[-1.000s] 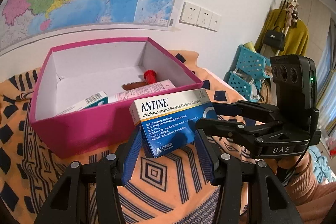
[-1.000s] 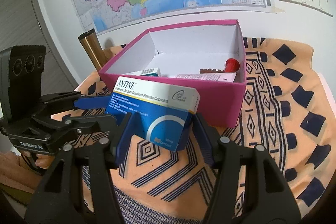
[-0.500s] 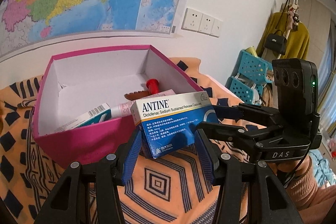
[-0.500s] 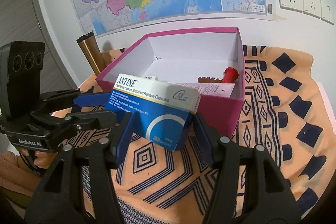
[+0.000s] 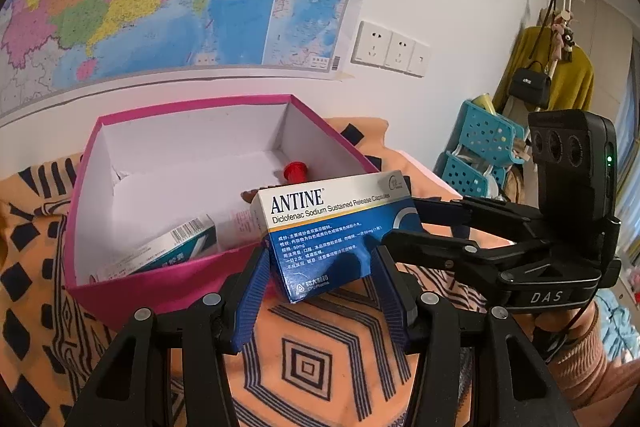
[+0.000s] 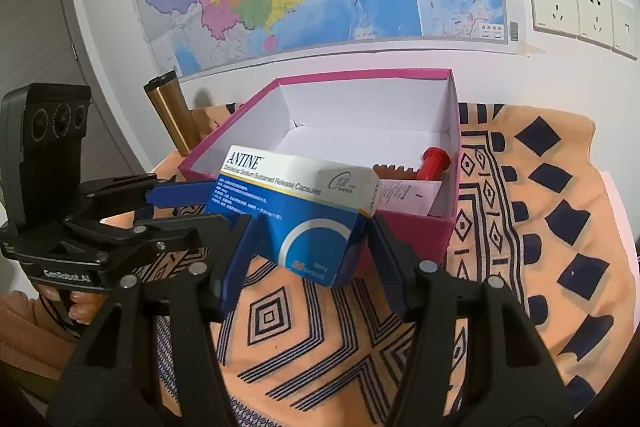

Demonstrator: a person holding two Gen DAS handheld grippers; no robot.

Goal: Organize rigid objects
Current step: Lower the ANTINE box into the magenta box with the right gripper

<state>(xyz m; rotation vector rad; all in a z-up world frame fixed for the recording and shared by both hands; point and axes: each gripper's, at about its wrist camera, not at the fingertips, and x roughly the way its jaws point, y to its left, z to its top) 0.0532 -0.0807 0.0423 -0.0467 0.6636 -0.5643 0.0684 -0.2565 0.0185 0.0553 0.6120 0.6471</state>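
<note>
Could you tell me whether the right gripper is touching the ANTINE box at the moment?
Touching. In the right wrist view, the right gripper has its jaws pressed on both sides of the ANTINE box, which is held above the cloth.
</note>
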